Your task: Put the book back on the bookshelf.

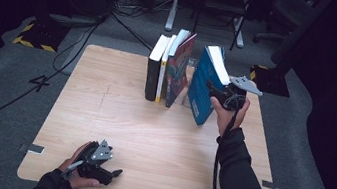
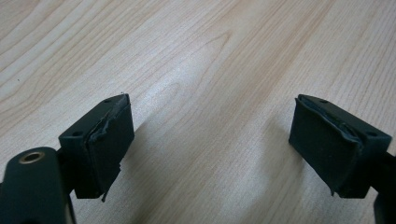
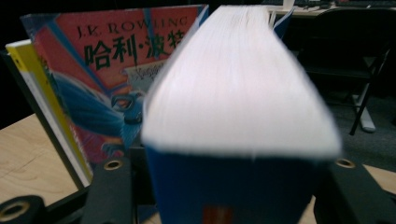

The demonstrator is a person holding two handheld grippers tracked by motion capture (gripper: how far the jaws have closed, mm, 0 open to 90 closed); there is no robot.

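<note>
A thick blue book point(image 1: 203, 87) stands tilted on the wooden table point(image 1: 150, 137), a little to the right of a row of upright books point(image 1: 167, 69). My right gripper point(image 1: 216, 89) reaches around its white page edge from the right. In the right gripper view the blue book point(image 3: 233, 182) sits between the jaws of the right gripper point(image 3: 229, 191), with a thin dark gap at the left jaw. A colourful book cover point(image 3: 93, 93) stands behind it. My left gripper point(image 1: 113, 173) rests near the table's front edge, and in its own view the left gripper point(image 2: 210, 140) is open over bare wood.
The row holds a black book point(image 1: 153, 72), a yellow-spined one point(image 1: 163, 71) and the colourful one point(image 1: 178, 71). Chairs point(image 1: 220, 6) and cables point(image 1: 77, 45) lie on the floor beyond the far edge.
</note>
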